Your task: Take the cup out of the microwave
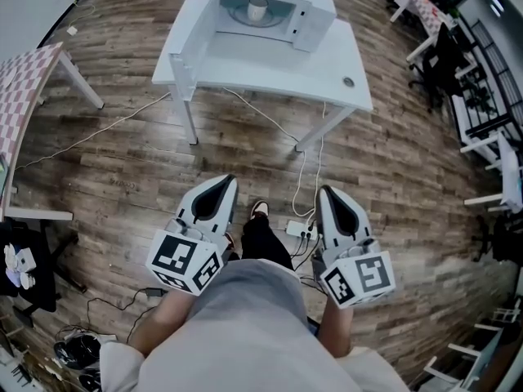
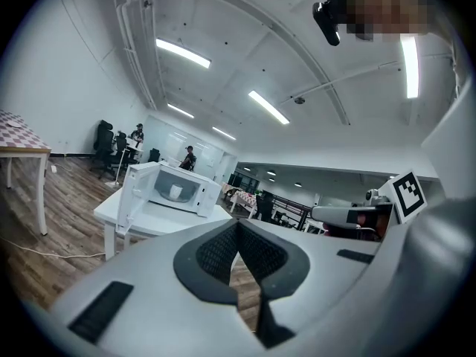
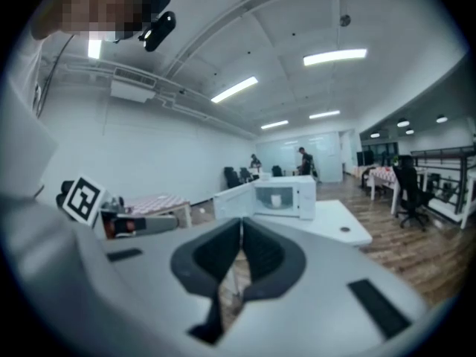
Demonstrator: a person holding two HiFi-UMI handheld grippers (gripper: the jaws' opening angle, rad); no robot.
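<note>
A white microwave (image 1: 274, 6) stands on a white table (image 1: 270, 64) across the wooden floor, its door (image 1: 186, 43) swung open to the left. A white cup (image 1: 257, 8) sits inside on the turntable. The cup (image 2: 176, 193) shows in the left gripper view and, small, as the cup (image 3: 276, 198) in the right gripper view. My left gripper (image 1: 219, 186) and right gripper (image 1: 328, 193) are held side by side in front of the person's body, well short of the table. Both point toward the microwave, both are shut, and neither holds anything.
A checkered table (image 1: 24, 80) stands at the left. Cables and a power strip (image 1: 298, 229) lie on the floor between me and the white table. Desks and office chairs (image 1: 445, 51) fill the right side. Two people stand far behind the microwave (image 2: 175, 188).
</note>
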